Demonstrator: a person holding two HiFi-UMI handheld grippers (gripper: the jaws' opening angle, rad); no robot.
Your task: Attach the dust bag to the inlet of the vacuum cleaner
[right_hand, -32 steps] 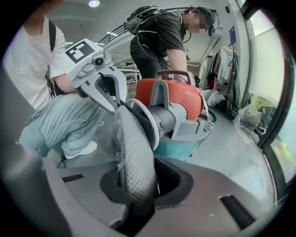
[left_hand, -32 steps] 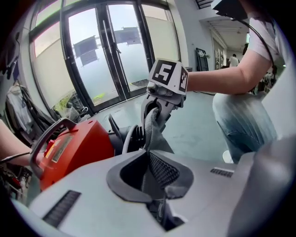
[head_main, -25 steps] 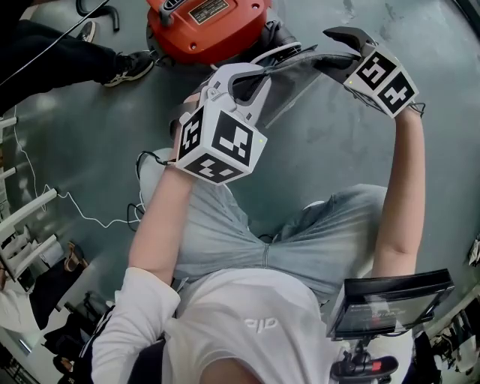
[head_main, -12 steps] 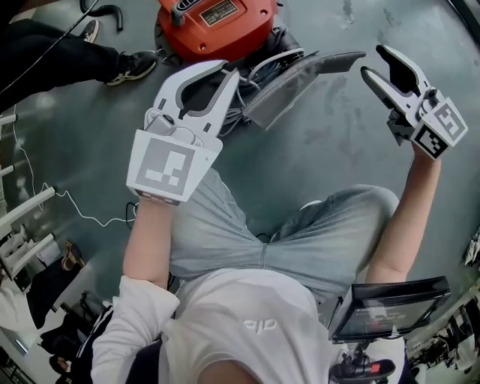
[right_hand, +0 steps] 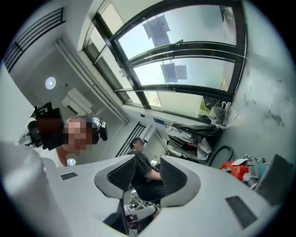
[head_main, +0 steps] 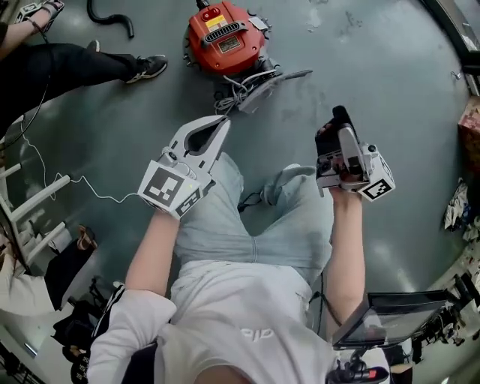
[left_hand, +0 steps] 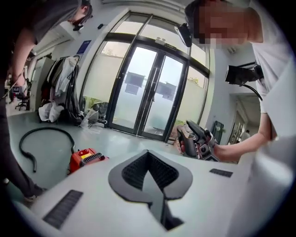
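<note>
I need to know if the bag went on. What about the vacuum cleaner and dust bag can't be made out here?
The inlet: head view, hidden where the dust bag and cable tangle lie against the vacuum cleaner; too small to tell whether the bag is attached.
The dust bag: left gripper view, hidden behind the left claw and its body.
The hose: head view, cut off by the top edge.

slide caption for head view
Left gripper shut, right gripper empty, jaws just closing; vacuum cleaner and dust bag on floor.

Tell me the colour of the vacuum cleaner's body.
The vacuum cleaner is orange-red; the head view shows it best.
</note>
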